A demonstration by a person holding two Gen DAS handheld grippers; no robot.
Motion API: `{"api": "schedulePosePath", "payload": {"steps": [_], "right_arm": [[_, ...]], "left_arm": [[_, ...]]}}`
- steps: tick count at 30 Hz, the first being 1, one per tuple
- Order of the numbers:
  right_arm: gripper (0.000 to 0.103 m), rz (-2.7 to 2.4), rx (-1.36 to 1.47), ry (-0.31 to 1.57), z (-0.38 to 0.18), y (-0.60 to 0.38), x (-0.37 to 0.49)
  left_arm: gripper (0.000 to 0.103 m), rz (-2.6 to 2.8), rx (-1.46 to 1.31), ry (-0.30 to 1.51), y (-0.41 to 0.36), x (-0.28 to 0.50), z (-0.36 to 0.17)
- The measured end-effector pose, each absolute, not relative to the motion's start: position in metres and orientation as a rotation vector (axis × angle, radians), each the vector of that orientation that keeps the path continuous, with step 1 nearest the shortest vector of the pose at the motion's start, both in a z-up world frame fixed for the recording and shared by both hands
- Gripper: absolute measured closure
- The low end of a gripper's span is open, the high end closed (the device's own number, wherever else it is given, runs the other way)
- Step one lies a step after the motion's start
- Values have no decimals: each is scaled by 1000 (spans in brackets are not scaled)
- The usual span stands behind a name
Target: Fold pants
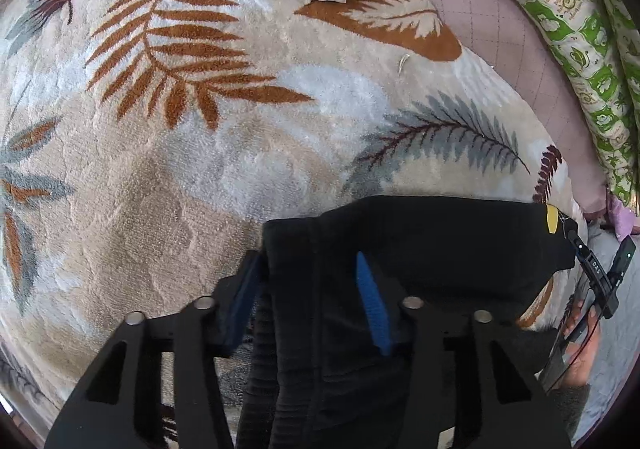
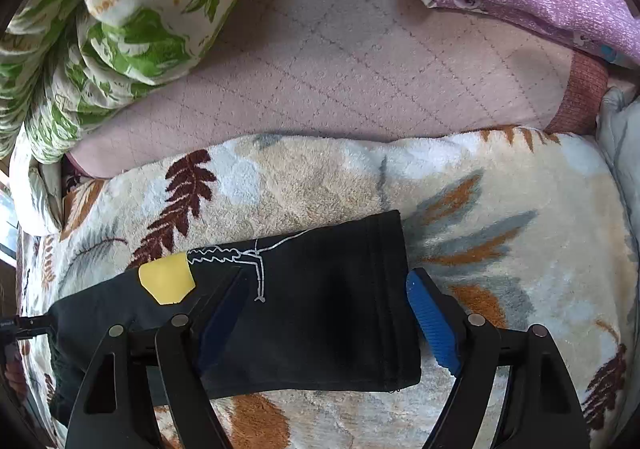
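Black pants (image 2: pixel 320 313) bear a yellow patch (image 2: pixel 166 279) and white line drawing (image 2: pixel 240 255); the blanket (image 1: pixel 200 169) is beige with rust and grey leaves.

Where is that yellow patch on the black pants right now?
In the right wrist view the yellow patch sits low and left on the black pants, beside white line art, just left of the gripper's left finger.

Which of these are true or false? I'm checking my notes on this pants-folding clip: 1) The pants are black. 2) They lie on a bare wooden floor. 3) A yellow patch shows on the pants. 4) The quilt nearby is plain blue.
1) True: the pants are black.
2) False: they lie on a fluffy leaf-print blanket.
3) True: a yellow patch sits beside a white line drawing.
4) False: the quilt is green and white, patterned.
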State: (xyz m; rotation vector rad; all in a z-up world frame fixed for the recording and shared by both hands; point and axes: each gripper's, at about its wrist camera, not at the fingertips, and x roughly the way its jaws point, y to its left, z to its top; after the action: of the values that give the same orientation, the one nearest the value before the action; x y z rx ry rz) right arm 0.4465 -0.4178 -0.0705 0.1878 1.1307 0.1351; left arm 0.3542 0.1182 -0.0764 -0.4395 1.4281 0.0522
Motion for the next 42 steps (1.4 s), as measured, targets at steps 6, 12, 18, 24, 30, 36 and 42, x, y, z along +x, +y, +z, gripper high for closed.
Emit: {"api": "schedulePosePath", "payload": {"steps": [6, 12, 18, 24, 30, 36, 42], "right_arm": [[90, 168, 164, 1138, -70, -407, 450], [96, 182, 86, 1063, -43, -393, 437], [97, 155, -9, 1008, -18, -392, 400], [102, 135, 79, 992, 3, -435, 361], [79, 68, 269, 1014, -22, -461, 379], [66, 73, 283, 1019, -50, -446, 441], [64, 120, 251, 1102, -72, -432, 476]], "left_arm": [[80, 64, -396, 1349, 114, 347, -60], [80, 112, -296, 1260, 104, 332, -38], [80, 143, -206, 1193, 87, 318, -13], [80, 153, -131, 1169, 69, 305, 1], [80, 145, -98, 1166, 64, 306, -4], [80, 134, -96, 1176, 70, 312, -16], [80, 141, -128, 1196, 76, 321, -26]]}}
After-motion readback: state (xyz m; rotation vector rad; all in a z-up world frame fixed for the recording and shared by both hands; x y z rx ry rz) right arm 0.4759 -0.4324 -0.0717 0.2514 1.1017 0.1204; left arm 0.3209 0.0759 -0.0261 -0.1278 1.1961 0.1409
